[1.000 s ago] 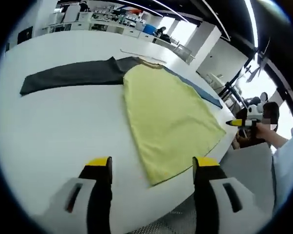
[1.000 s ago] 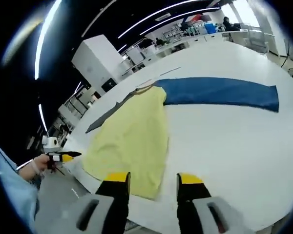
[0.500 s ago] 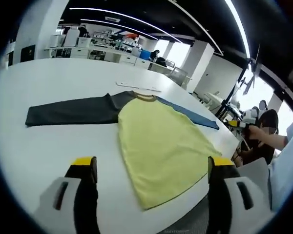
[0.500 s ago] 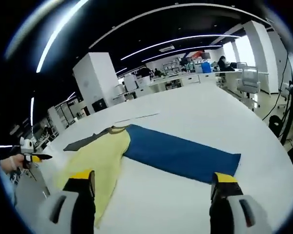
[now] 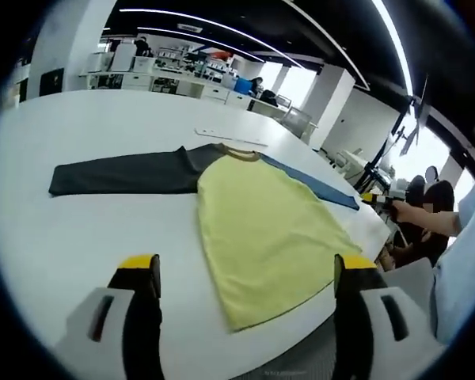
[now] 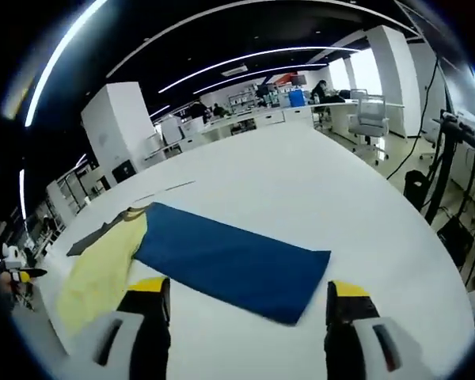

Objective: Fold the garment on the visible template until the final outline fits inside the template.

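Observation:
A long-sleeved shirt lies flat on the white table [image 5: 79,229]. Its body is yellow [image 5: 261,226], one sleeve is dark grey [image 5: 123,172] and stretches left, the other is blue [image 5: 313,184] and runs toward the far right. In the right gripper view the blue sleeve [image 6: 229,261] lies straight ahead, with the yellow body [image 6: 103,265] to its left. My left gripper [image 5: 245,273] hangs open above the shirt's near hem. My right gripper [image 6: 249,297] is open over the blue sleeve's cuff end. A thin pale template outline [image 5: 229,136] lies past the collar.
The table's near edge [image 5: 301,317] runs just under the shirt's hem. A person's hand holds the other gripper [image 5: 376,198] at the right, and it appears again as a small gripper [image 6: 16,273] at the far left. Desks and chairs [image 6: 364,119] stand behind.
The right view has swung toward the blue sleeve, which now lies closer and centred between the jaws. The left view barely shifted. Both grippers opened wider than a second ago.

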Action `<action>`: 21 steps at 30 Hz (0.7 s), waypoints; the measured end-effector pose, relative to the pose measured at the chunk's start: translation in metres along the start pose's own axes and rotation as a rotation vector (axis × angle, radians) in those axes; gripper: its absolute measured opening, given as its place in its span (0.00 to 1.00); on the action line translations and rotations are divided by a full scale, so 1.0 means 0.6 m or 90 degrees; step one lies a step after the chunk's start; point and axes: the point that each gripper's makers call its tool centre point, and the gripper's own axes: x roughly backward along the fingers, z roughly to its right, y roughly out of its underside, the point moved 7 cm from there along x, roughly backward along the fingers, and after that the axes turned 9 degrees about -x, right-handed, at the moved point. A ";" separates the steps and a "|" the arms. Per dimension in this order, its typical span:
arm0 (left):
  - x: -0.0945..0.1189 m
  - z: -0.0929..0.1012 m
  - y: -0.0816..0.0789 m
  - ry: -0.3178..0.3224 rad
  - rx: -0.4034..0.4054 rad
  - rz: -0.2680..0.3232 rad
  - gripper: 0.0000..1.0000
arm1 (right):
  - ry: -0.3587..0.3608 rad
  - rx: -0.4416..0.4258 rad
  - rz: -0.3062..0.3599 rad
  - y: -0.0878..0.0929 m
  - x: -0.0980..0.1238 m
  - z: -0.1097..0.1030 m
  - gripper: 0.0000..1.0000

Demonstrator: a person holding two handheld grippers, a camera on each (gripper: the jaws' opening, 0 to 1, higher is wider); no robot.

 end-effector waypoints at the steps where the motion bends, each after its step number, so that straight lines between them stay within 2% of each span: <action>1: 0.001 0.001 0.002 -0.002 0.002 0.000 0.87 | -0.002 -0.007 -0.002 -0.002 -0.003 0.004 0.67; 4: 0.007 0.003 0.009 -0.008 0.008 -0.001 0.84 | 0.024 -0.028 -0.017 -0.002 -0.015 0.025 0.50; 8: 0.012 0.010 0.018 0.006 0.025 -0.004 0.70 | 0.048 -0.039 -0.014 -0.005 -0.022 0.037 0.45; 10: 0.012 0.014 0.022 0.008 0.025 -0.005 0.70 | 0.052 -0.036 -0.016 -0.008 -0.025 0.040 0.42; 12: 0.011 0.016 0.028 0.013 0.025 -0.013 0.65 | 0.059 -0.034 -0.022 -0.011 -0.026 0.043 0.38; 15: 0.008 0.018 0.031 0.013 0.034 -0.012 0.63 | 0.060 -0.034 -0.027 -0.016 -0.033 0.047 0.35; 17: 0.008 0.021 0.032 0.011 0.039 -0.009 0.62 | 0.058 -0.030 -0.027 -0.024 -0.048 0.074 0.30; 19: 0.008 0.025 0.032 0.009 0.042 0.000 0.63 | 0.054 -0.040 -0.022 -0.025 -0.052 0.074 0.26; 21: 0.008 0.027 0.034 0.008 0.045 0.001 0.63 | 0.049 -0.049 -0.027 -0.029 -0.064 0.093 0.18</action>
